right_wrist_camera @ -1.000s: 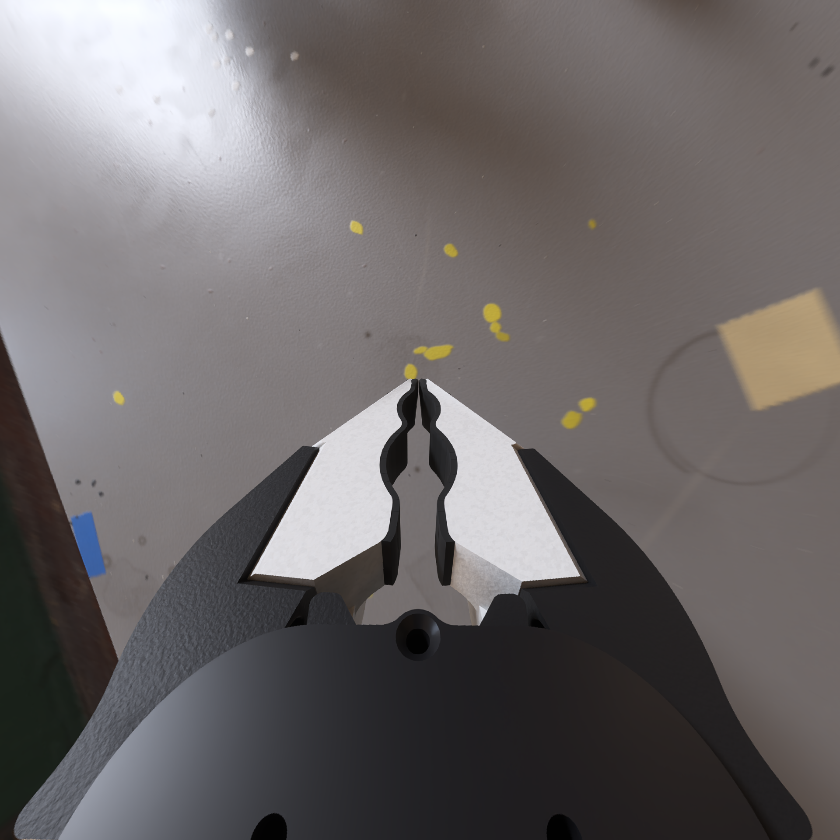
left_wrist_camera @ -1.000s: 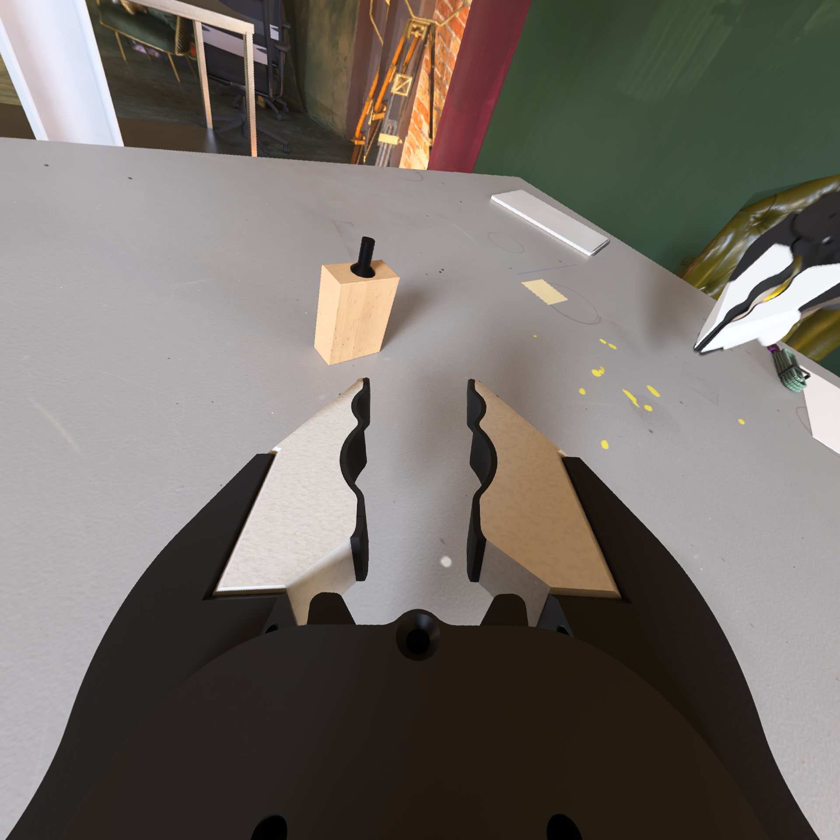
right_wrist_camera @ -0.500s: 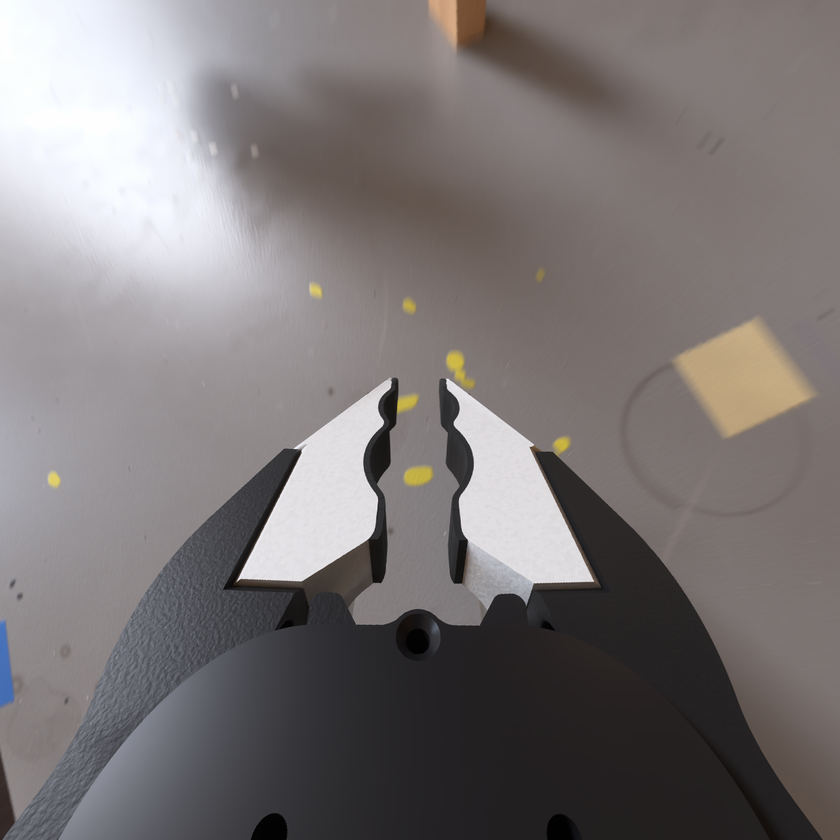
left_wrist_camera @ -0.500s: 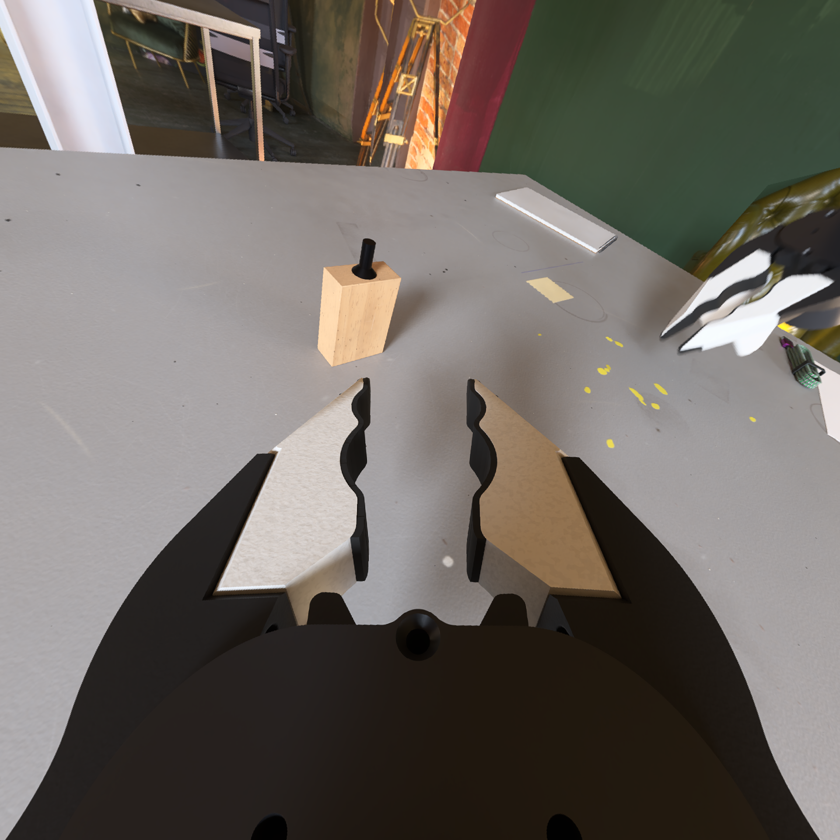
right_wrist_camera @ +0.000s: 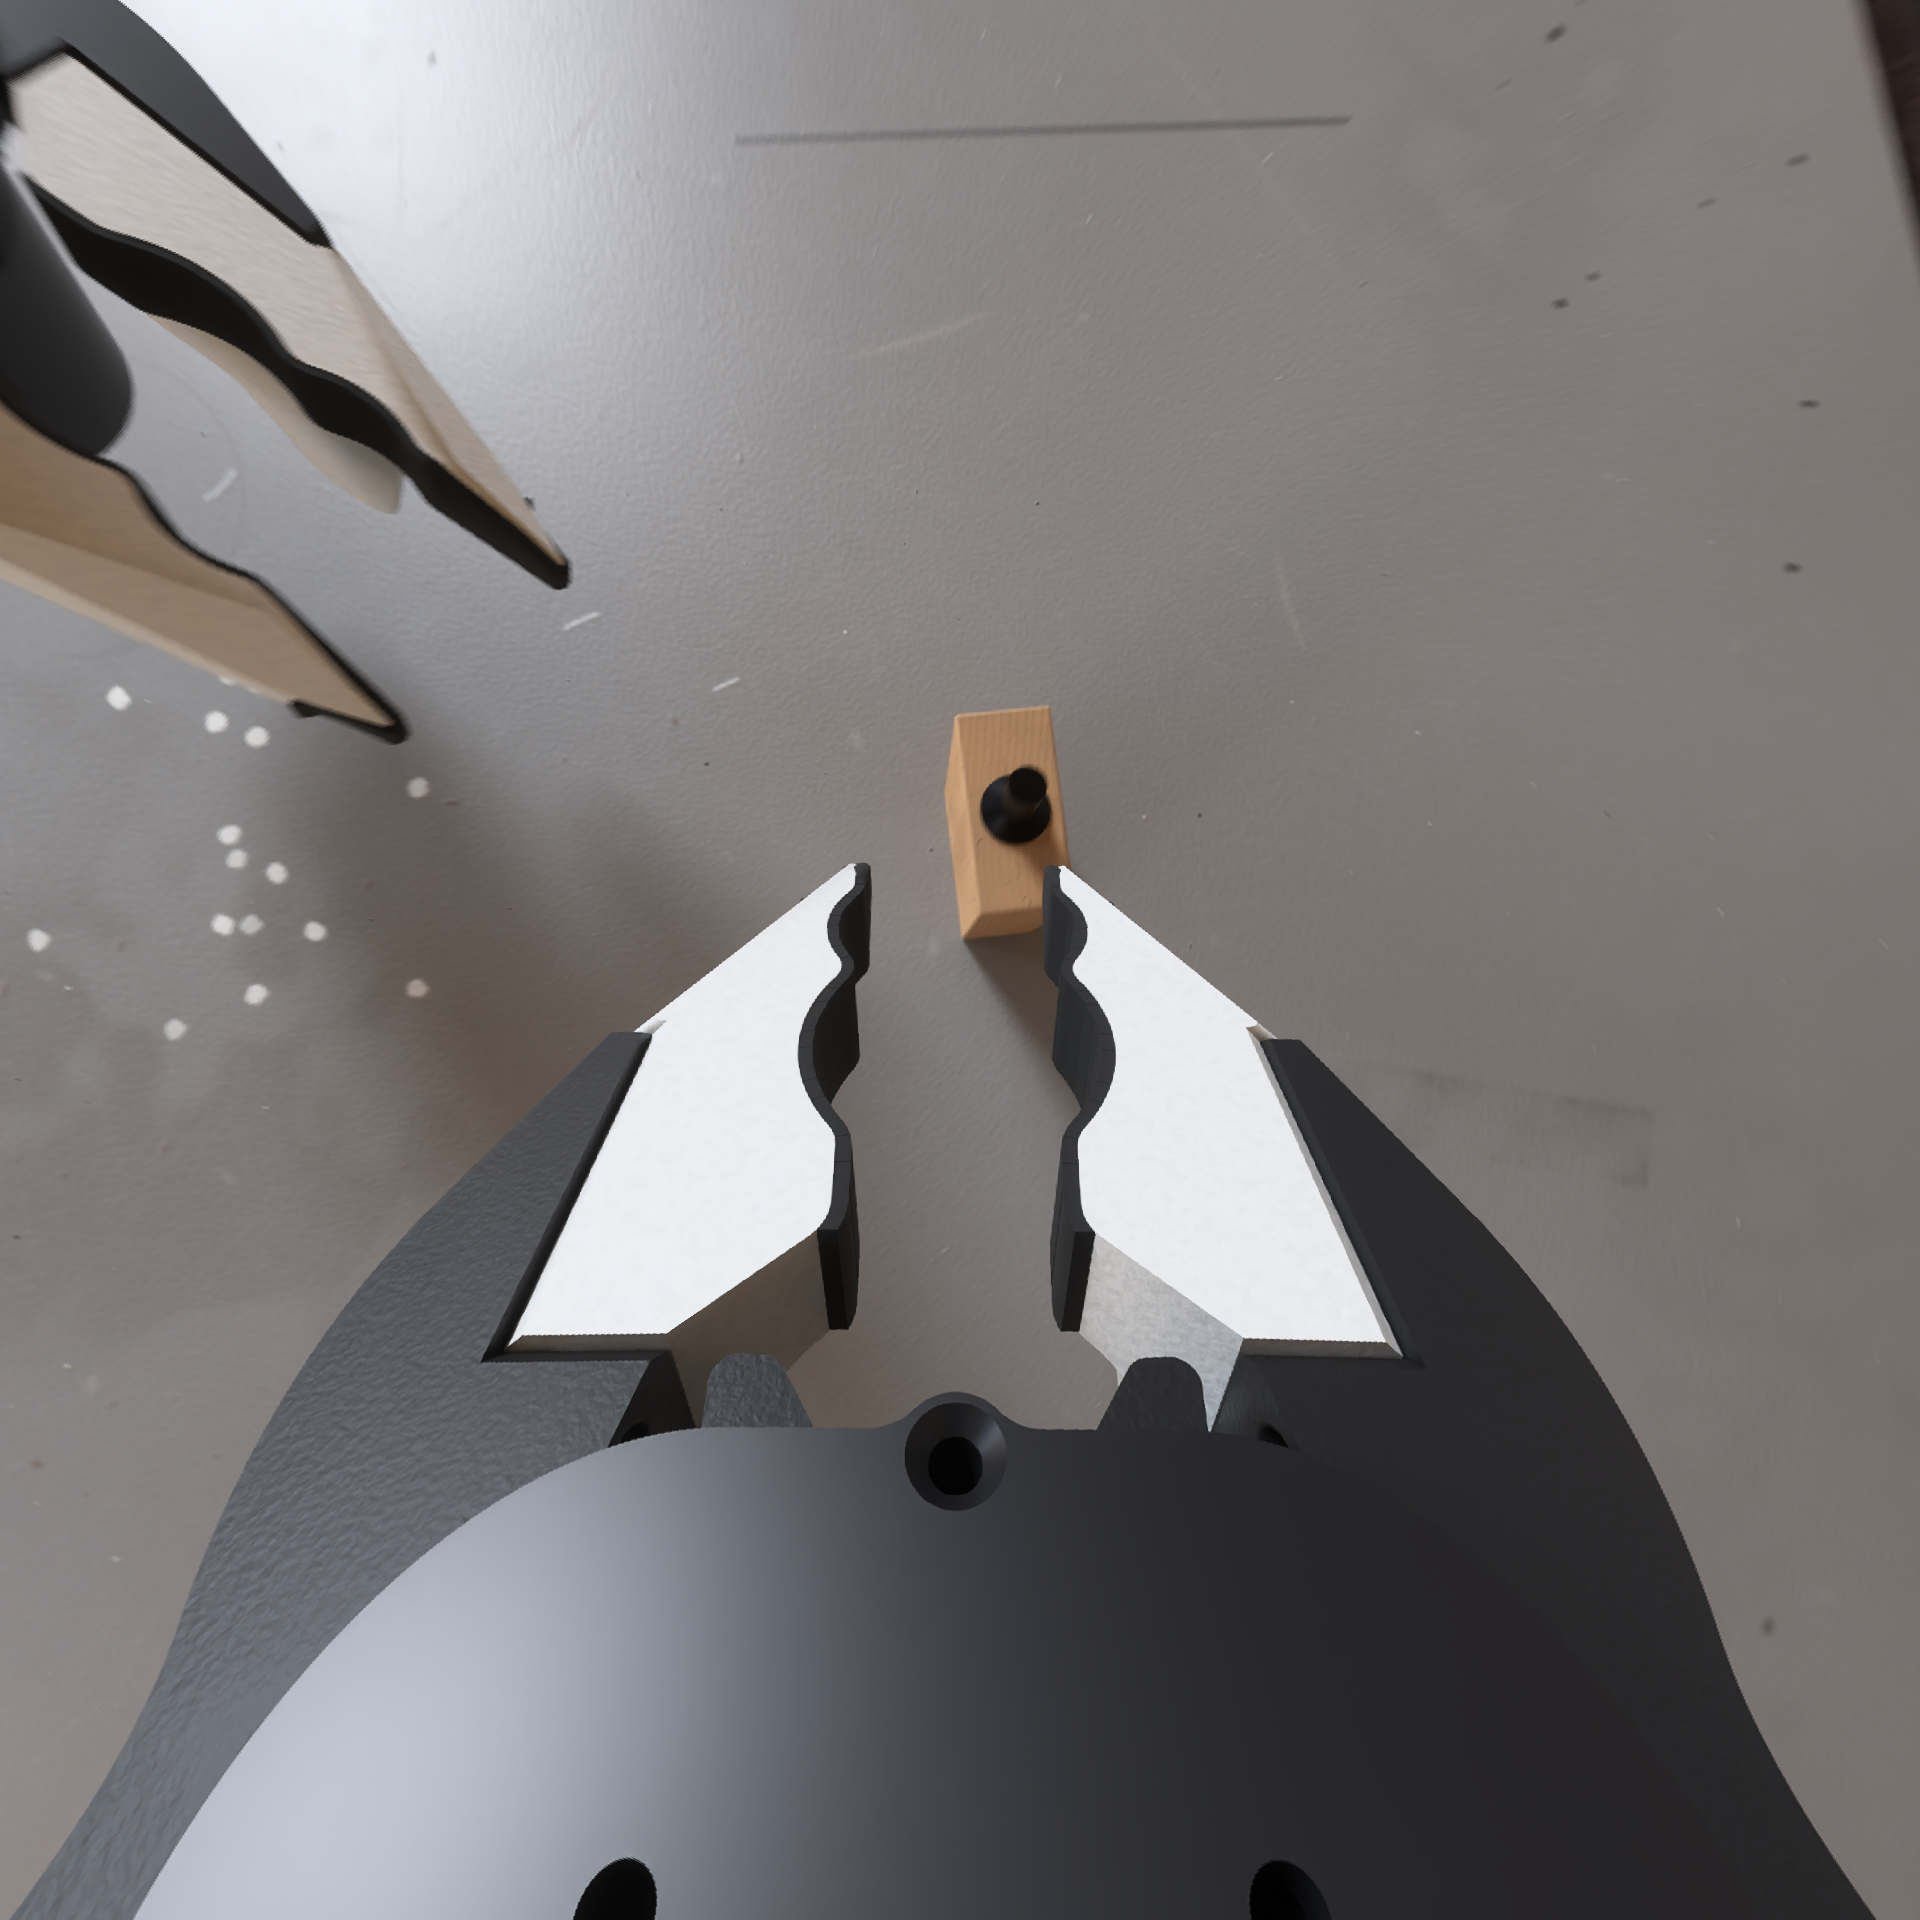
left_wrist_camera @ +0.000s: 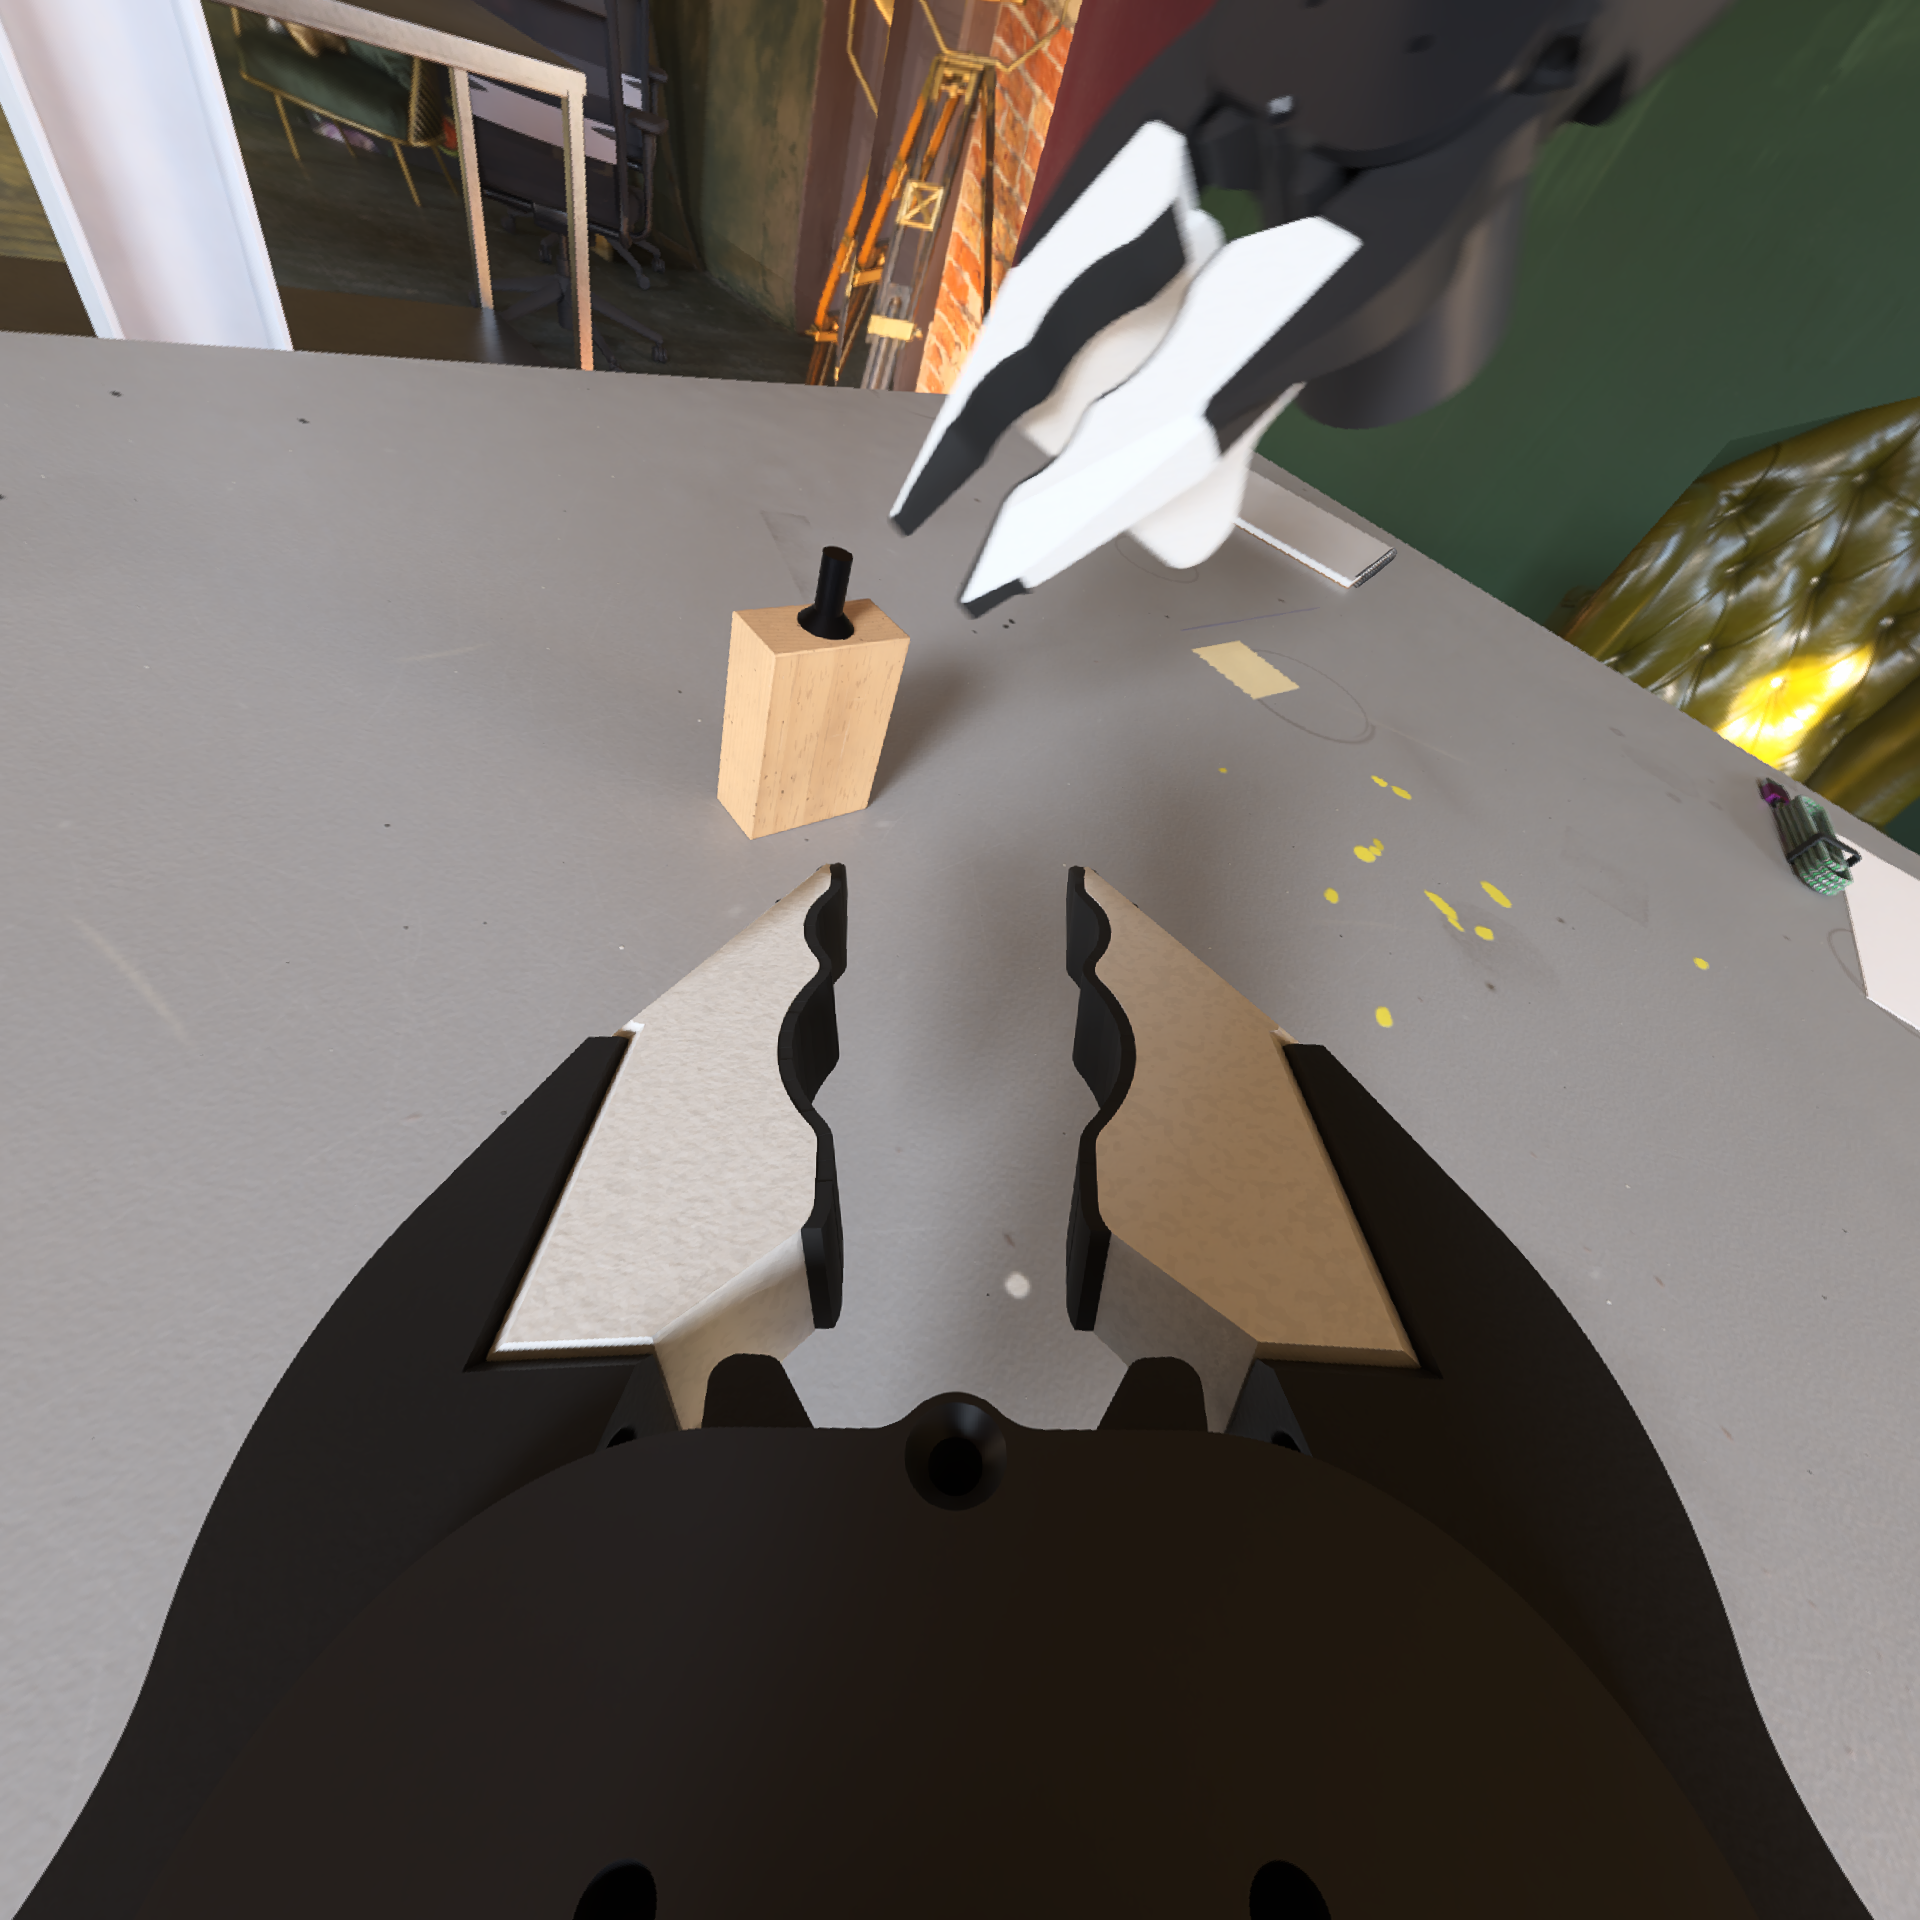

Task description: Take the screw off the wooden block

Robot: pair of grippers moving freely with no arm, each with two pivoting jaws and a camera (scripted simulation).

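Note:
A light wooden block (left_wrist_camera: 808,722) stands upright on the grey table (left_wrist_camera: 312,727). A black screw (left_wrist_camera: 831,587) sticks up out of a hole in its top. My left gripper (left_wrist_camera: 954,873) is open and empty, low over the table, just short of the block. My right gripper (left_wrist_camera: 951,561) hangs in the air above and to the right of the screw, open and empty. In the right wrist view the block (right_wrist_camera: 1000,883) and screw (right_wrist_camera: 1016,800) lie below, just past my right gripper (right_wrist_camera: 956,878). The left gripper (right_wrist_camera: 478,649) shows at upper left.
Yellow paint specks (left_wrist_camera: 1434,904) and a tan square patch (left_wrist_camera: 1245,667) mark the table to the right. A white flat bar (left_wrist_camera: 1314,535) lies at the far edge. A small green-purple item (left_wrist_camera: 1813,852) and a white sheet (left_wrist_camera: 1886,945) sit at the right edge, by an olive sofa (left_wrist_camera: 1787,623).
My right gripper has opened and swung from the right side of the table up over the block and screw. My left gripper has stayed open and crept slightly forward.

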